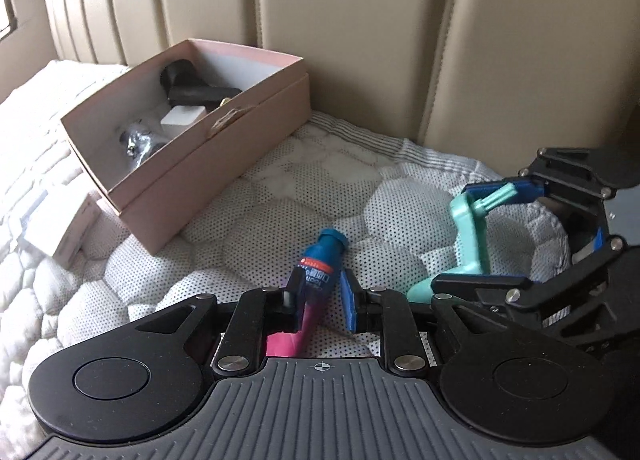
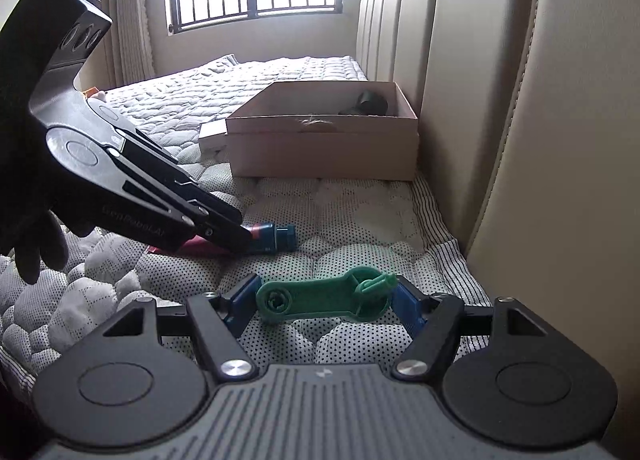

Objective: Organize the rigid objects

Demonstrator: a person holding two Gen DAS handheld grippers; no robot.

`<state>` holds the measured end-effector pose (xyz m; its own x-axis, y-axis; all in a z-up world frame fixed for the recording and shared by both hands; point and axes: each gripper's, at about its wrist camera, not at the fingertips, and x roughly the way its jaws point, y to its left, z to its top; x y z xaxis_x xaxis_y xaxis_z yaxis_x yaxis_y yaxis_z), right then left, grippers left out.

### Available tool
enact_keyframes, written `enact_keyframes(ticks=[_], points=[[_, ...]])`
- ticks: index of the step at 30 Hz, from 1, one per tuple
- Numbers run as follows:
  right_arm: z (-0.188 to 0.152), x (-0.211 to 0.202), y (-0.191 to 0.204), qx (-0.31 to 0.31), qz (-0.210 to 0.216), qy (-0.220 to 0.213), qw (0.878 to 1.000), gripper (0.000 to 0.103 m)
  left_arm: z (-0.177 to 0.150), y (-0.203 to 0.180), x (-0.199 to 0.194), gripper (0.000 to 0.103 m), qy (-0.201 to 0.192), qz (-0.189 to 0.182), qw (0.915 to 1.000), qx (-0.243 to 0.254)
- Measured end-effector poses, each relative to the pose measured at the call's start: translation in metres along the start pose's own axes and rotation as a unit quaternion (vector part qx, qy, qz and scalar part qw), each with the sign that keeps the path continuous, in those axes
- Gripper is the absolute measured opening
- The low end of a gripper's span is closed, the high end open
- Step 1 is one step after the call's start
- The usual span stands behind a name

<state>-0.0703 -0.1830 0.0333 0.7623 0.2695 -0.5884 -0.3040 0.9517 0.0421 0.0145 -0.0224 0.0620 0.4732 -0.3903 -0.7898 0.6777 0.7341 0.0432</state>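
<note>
**A:** So where's everything sitting? On the quilted mattress (image 1: pixel 280 195), a small blue-and-pink tube (image 1: pixel 318 274) is pinched between the narrowed fingers of the left gripper (image 1: pixel 320 292). From the left wrist view it's at 6 o'clock, cap pointing toward 12. The pink box (image 1: pixel 224 147) is up at 10 o'clock, against the padded headboard (image 1: pixel 360 39), with a few dark bits and a white block already dropped in.

**B:** And the right gripper (image 2: pixel 324 300)? In its own view a green plastic lever thing (image 2: pixel 320 296) is framed at 6 o'clock, lying flat between the blue pads (image 2: pixel 240 302). The fingers are spread fairly wide. Whether the pads are actually pressed on its ends can't be told for sure, looks like touching at best.

**A:** Handling-wise, the tube is probably light and a bit squishy at the pink end, so it's better gripped near the stiff blue collar. A slick label is likely, so slipping could be expected.

**B:** The green piece looks rigid and light, but that thin peg at one end might be snapped if squeezed. The flat middle bar seems the safer spot to be grabbed.

**A:** Box has room, at least.
</note>
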Motion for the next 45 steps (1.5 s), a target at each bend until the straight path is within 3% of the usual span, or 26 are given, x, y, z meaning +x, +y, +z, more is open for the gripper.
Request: enact_keyframes(ticks=[5,10,23,29,33,37,38,40,45], points=[[-0.006,0.001,-0.003,0.002,-0.008,0.009,1.0,0.071,0.001,-0.004,0.003,0.024,0.002,0.01,0.9998,0.014],[-0.011,-0.002,-0.006,0.004,-0.003,0.008,1.0,0.071,0.004,-0.007,0.009,0.039,0.005,0.014,0.9997,0.02],[-0.016,-0.002,0.0,-0.02,0.01,0.023,0.999,0.074,0.004,0.001,0.02,0.04,0.018,0.034,0.9991,-0.018],[-0.013,0.004,0.002,-0.034,0.007,0.028,0.999,0.075,-0.001,0.006,0.028,0.047,0.019,0.026,0.999,-0.032],[-0.01,0.002,0.001,-0.028,0.014,0.031,0.999,0.073,-0.005,0.004,0.023,0.044,0.009,0.024,0.9995,-0.018],[-0.006,-0.002,-0.002,-0.018,0.023,0.03,0.999,0.064,-0.011,-0.002,0.017,0.039,-0.001,0.032,0.9994,-0.01],[-0.004,-0.003,-0.003,-0.016,0.022,0.027,0.999,0.043,-0.013,-0.004,0.016,0.038,-0.004,0.032,0.9995,-0.006],[0.003,-0.004,-0.005,-0.011,0.023,0.03,0.999,0.034,-0.015,-0.006,0.013,0.035,-0.008,0.031,0.9995,-0.001],[0.01,-0.001,-0.01,-0.014,0.035,0.035,0.999,0.032,-0.016,-0.001,0.012,0.034,-0.004,0.027,0.9994,-0.021]])
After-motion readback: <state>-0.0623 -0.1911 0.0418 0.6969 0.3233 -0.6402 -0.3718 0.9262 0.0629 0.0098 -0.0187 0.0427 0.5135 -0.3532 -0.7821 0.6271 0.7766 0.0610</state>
